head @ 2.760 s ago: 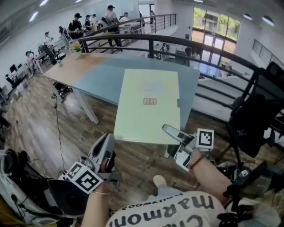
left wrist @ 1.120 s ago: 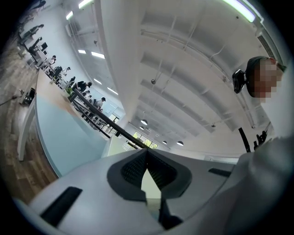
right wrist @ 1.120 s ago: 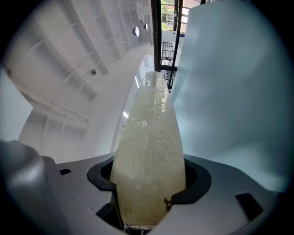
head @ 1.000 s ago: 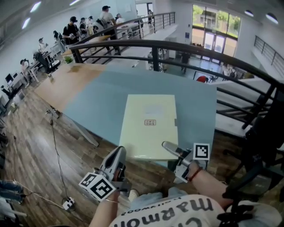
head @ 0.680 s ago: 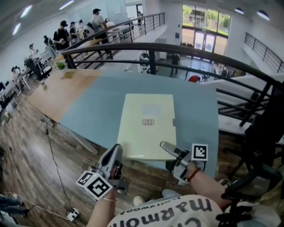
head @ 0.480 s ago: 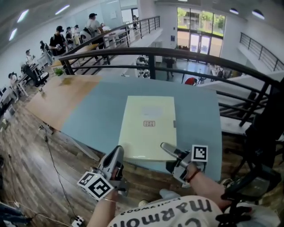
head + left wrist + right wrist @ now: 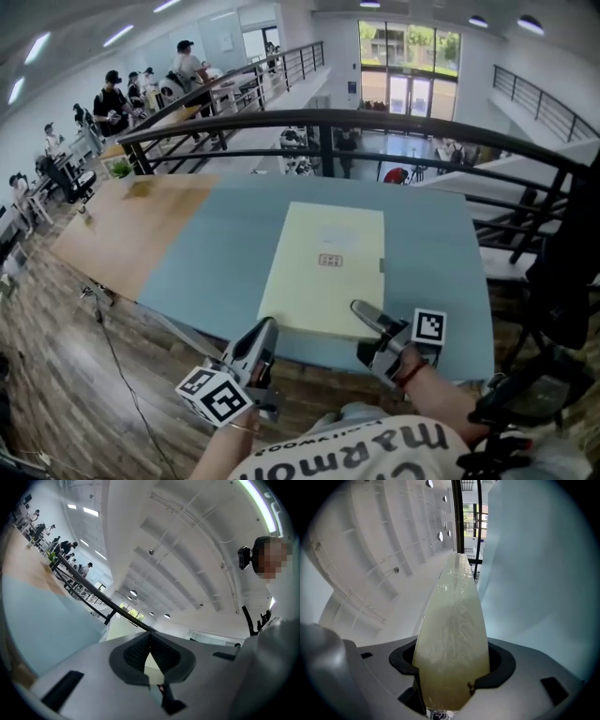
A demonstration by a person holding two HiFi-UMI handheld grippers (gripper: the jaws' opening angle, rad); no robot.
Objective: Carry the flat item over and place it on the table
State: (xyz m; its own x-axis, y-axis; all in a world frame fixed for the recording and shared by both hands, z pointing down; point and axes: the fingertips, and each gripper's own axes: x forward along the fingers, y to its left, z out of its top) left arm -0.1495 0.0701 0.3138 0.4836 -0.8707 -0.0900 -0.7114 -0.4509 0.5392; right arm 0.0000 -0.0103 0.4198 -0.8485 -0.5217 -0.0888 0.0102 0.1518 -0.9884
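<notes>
The flat item (image 7: 328, 262) is a pale yellow rectangular panel with a small label at its centre. It lies level over the blue tabletop (image 7: 216, 244), its near edge close to the table's front edge. Whether it rests on the top I cannot tell. My left gripper (image 7: 265, 330) is shut on its near left corner. In the left gripper view the dark pads (image 7: 164, 656) close on a thin pale wedge of it. My right gripper (image 7: 364, 314) is shut on the near right edge, and the panel (image 7: 452, 634) runs out between the jaws in the right gripper view.
A curved black railing (image 7: 375, 120) runs behind the table. The table's left part is bare wood (image 7: 122, 225). People stand at desks at the far left (image 7: 112, 94). A black chair (image 7: 562, 281) is at the right, and wood floor (image 7: 56, 375) lies at the lower left.
The panel has come forward with both grippers still on it, from hanging past the table's near edge to lying fully over the blue top. The table now fills more of the view.
</notes>
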